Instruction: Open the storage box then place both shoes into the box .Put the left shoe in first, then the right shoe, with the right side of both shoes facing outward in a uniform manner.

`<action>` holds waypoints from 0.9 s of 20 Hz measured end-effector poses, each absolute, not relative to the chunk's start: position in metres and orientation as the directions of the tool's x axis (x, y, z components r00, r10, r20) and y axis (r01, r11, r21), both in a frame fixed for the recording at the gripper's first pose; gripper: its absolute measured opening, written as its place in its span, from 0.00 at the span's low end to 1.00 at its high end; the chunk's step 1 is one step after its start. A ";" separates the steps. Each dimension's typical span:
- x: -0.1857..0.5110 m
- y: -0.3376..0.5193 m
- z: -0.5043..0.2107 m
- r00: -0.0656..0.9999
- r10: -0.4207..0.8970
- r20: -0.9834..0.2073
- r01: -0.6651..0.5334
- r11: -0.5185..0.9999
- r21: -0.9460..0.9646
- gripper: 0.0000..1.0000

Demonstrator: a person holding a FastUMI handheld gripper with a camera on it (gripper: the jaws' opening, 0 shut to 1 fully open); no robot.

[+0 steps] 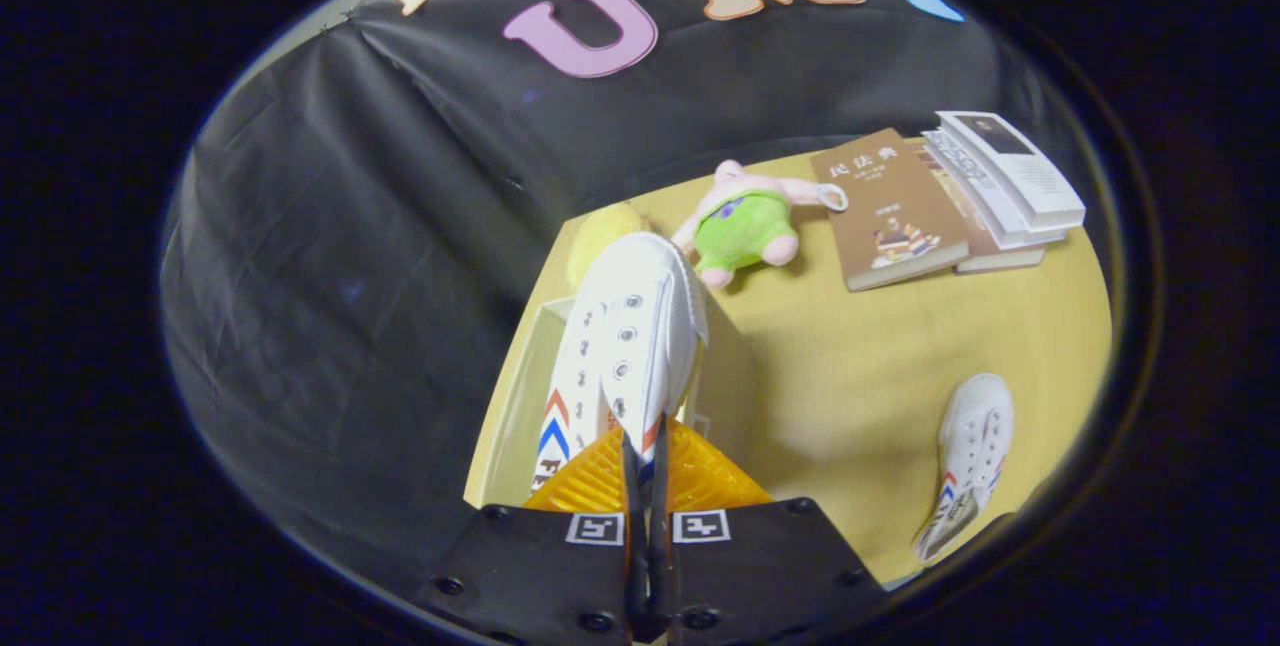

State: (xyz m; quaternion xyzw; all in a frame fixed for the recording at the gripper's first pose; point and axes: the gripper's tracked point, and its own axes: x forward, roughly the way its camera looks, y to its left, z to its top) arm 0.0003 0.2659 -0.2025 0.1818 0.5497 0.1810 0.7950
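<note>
The held shoe is a white canvas sneaker with metal eyelets and red and blue chevron stripes along its side. It points away from the gripper, toe toward the plush toy, and hangs above the open storage box, whose pale inner wall shows to its left. The jaws are nearly closed, pinching a thin edge of the shoe at its heel end, so the shoe runs straight ahead of them. The second shoe, of the same make, lies on the yellow table well off to the right of the jaws, toe pointing away; its heel end is cut off at the edge of the view. The held shoe hides most of the box's interior, and the box's near end is covered by the gripper body. A round yellow thing sits just beyond the shoe's toe, perhaps a ball, though it is too blurred to tell. Beyond the plush toy, a brown book lies flat beside a stack of books.
</note>
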 end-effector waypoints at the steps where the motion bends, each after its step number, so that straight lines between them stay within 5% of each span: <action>1: -0.002 0.276 -0.210 0.317 0.489 -0.813 -0.094 0.869 0.486 0.04; 18: -0.035 0.362 -0.331 0.126 0.340 -0.932 -0.113 0.938 0.327 0.04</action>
